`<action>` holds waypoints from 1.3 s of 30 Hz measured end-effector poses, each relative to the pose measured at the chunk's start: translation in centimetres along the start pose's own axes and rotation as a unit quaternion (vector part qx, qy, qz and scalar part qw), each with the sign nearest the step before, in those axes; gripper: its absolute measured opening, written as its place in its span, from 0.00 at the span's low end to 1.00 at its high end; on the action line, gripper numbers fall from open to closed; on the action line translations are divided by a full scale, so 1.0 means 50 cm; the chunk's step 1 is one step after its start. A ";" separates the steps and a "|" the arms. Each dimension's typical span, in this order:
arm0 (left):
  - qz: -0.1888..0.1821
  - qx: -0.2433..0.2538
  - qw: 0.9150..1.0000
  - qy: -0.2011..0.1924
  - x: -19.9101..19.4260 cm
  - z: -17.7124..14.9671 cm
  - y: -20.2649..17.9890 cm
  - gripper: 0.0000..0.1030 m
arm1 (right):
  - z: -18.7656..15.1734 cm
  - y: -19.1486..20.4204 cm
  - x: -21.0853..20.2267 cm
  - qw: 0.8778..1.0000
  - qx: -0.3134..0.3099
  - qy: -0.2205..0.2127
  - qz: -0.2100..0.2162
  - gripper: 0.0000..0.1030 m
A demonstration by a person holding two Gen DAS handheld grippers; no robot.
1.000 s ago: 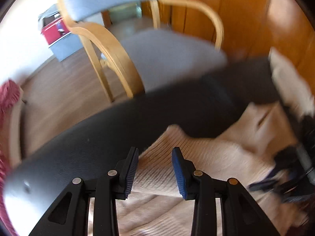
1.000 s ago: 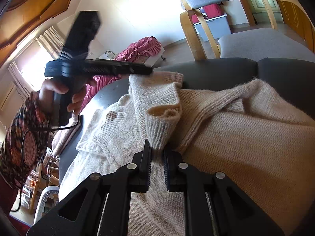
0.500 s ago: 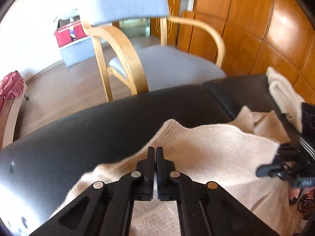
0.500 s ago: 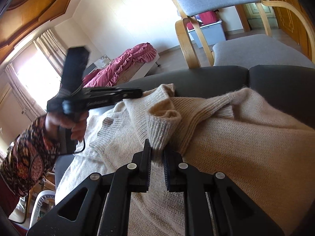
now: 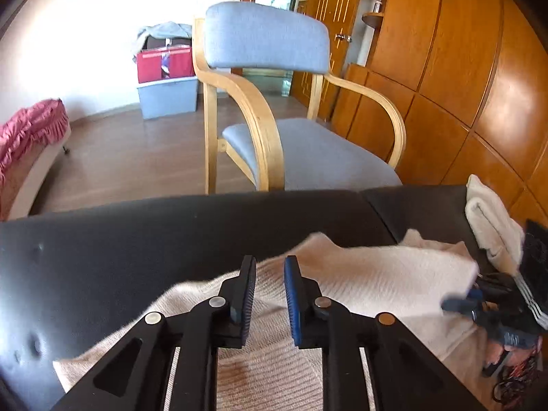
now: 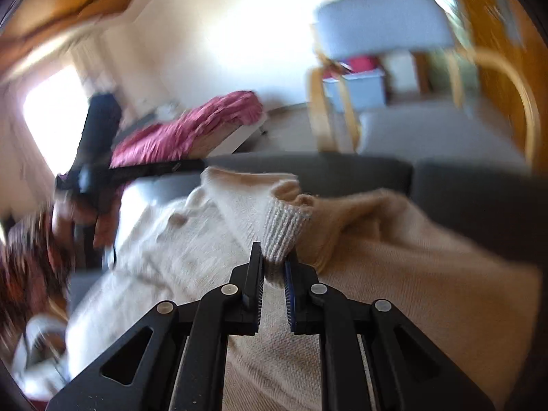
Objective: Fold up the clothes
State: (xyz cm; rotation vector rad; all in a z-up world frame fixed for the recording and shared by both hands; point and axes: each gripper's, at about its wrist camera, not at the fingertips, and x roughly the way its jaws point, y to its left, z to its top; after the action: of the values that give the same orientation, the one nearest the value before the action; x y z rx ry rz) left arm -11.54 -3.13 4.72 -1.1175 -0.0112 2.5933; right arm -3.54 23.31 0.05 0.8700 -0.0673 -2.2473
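Observation:
A cream knit sweater [image 5: 376, 274] lies spread on a black leather seat [image 5: 137, 239]. My left gripper [image 5: 270, 262] hovers over the sweater's near edge. Its jaws are opening, and the knit shows through the gap below them with no pad pressing on it. In the blurred right wrist view my right gripper [image 6: 275, 257] is shut on the sweater's ribbed cuff [image 6: 284, 226], holding it above the body of the sweater [image 6: 411, 274]. A hand [image 6: 68, 215] at the left edge of that view holds the left gripper.
A wooden armchair with grey-blue cushions [image 5: 274, 102] stands just behind the seat. Wooden wall panels [image 5: 462, 85] run along the right. A white folded garment [image 5: 489, 219] lies at the seat's far right. A red box on a grey bin [image 5: 164, 65] and a pink-covered bed [image 5: 30, 130] stand further off.
The left jaws went from wide open to shut and now stand a little apart, and that gripper has shifted along the sweater's edge. The right gripper keeps the cuff and has risen.

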 end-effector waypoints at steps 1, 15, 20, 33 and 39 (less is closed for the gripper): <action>0.002 0.003 1.000 -0.001 0.001 -0.001 -0.002 0.15 | -0.004 0.029 0.008 0.998 -0.059 0.024 -0.008 0.11; -0.060 -0.030 0.988 0.137 0.145 0.090 -0.010 0.34 | -0.028 0.027 0.042 0.995 -0.057 0.084 -0.007 0.12; -0.098 0.011 0.977 0.188 0.195 0.118 -0.051 0.36 | -0.027 0.008 0.037 0.996 -0.038 0.084 0.010 0.12; -0.115 0.083 0.972 0.187 0.198 0.062 -0.082 0.06 | -0.026 0.004 0.040 0.996 -0.034 0.085 0.014 0.12; -0.119 0.086 0.984 0.103 0.103 0.041 -0.089 0.04 | -0.025 0.000 0.040 0.996 -0.027 0.084 0.018 0.12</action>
State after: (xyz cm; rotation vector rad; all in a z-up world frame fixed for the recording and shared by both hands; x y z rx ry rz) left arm -15.03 2.83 3.07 -1.2313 0.1165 2.2148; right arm -3.80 22.29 -2.05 1.0171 0.0561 -2.1247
